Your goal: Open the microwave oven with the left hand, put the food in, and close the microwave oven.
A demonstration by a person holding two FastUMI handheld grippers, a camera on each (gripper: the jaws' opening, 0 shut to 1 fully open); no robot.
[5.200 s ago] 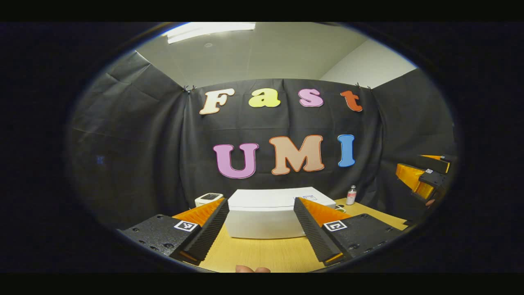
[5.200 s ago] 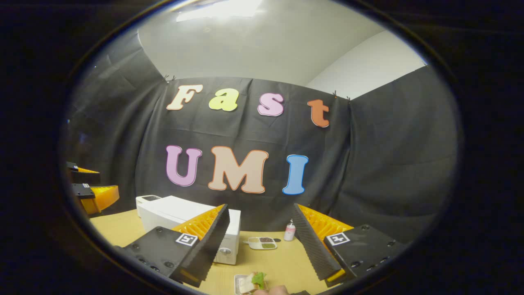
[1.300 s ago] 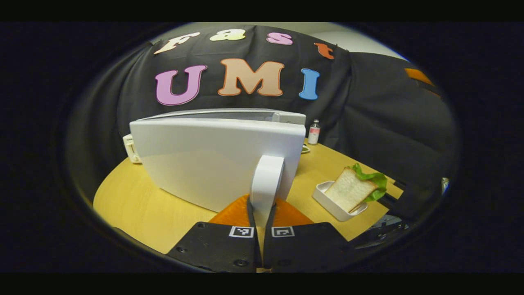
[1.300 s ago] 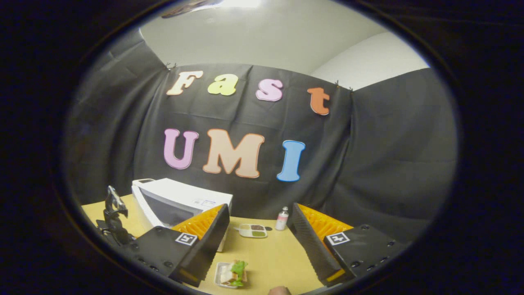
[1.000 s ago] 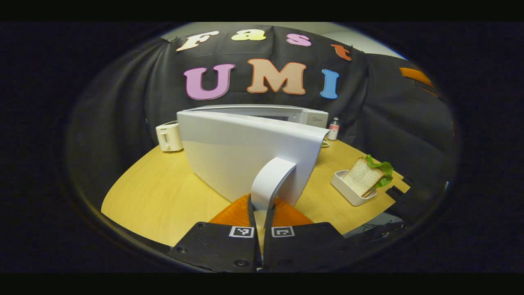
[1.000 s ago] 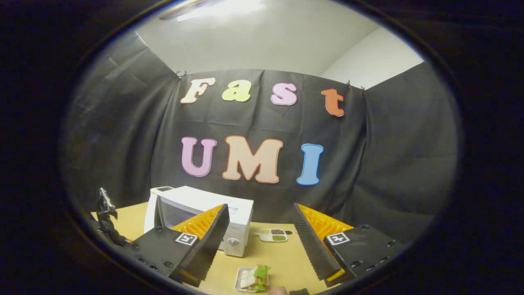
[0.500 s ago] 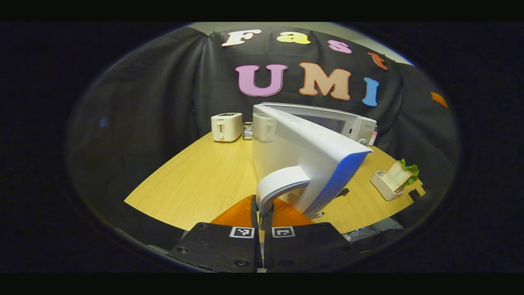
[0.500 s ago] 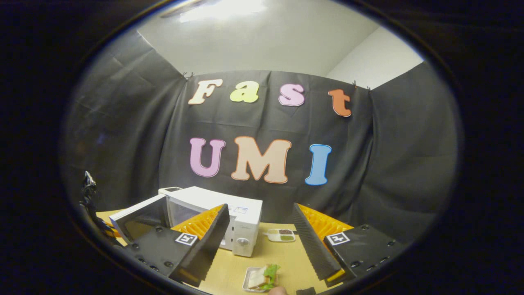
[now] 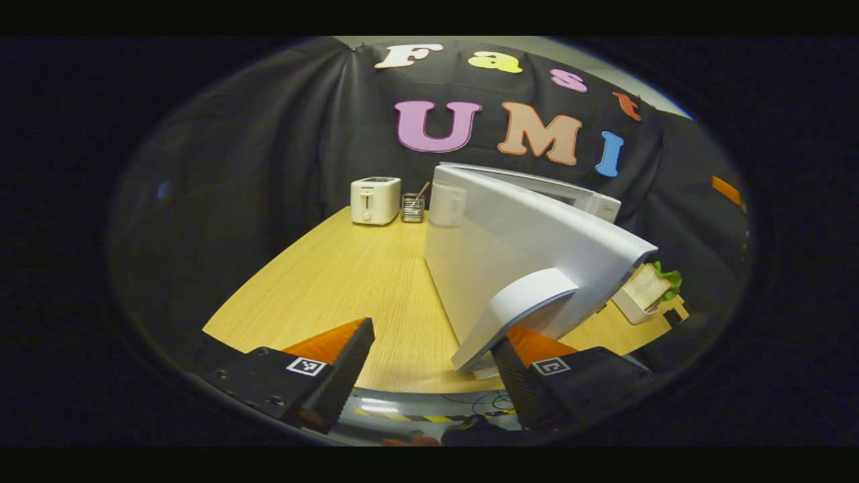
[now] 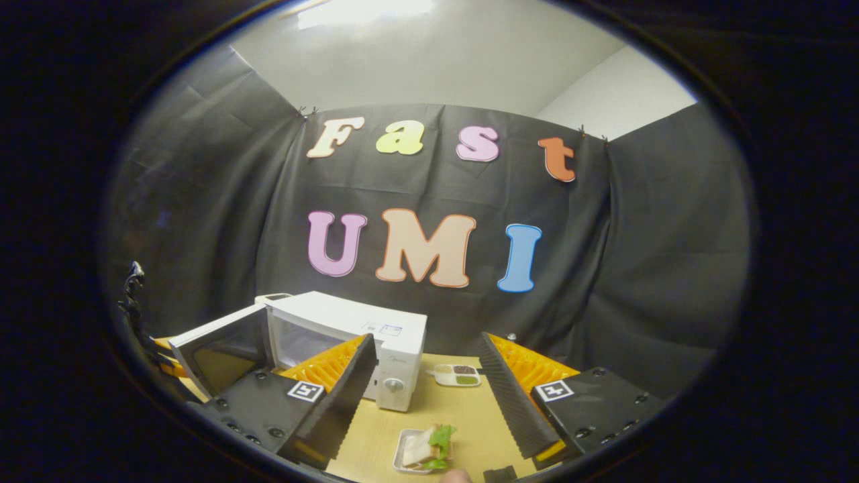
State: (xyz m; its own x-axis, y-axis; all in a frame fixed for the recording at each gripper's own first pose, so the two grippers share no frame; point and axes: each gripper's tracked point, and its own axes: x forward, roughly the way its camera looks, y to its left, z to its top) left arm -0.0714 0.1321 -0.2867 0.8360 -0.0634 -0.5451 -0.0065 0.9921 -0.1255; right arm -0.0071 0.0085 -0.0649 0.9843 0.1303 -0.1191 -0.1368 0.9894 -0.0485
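The white microwave (image 10: 349,332) stands on the wooden table (image 9: 335,282) with its door (image 9: 523,248) swung wide open. The door's white handle (image 9: 513,315) lies close against the right finger of my left gripper (image 9: 429,376), which is open and holds nothing. In the right gripper view the open door (image 10: 218,349) stands to the left of the oven cavity. A sandwich with lettuce in a small white tray (image 10: 426,448) (image 9: 647,288) sits on the table in front of the microwave. My right gripper (image 10: 423,396) hovers open above that tray.
A white toaster (image 9: 374,200), a small holder with utensils (image 9: 412,206) and a white mug (image 9: 446,203) stand at the table's far side. A divided dish of condiments (image 10: 456,375) lies right of the microwave. The table's near edge runs under my left gripper.
My left gripper pulled the microwave door open by its handle, then let go and opened. The right gripper stayed open and barely shifted.
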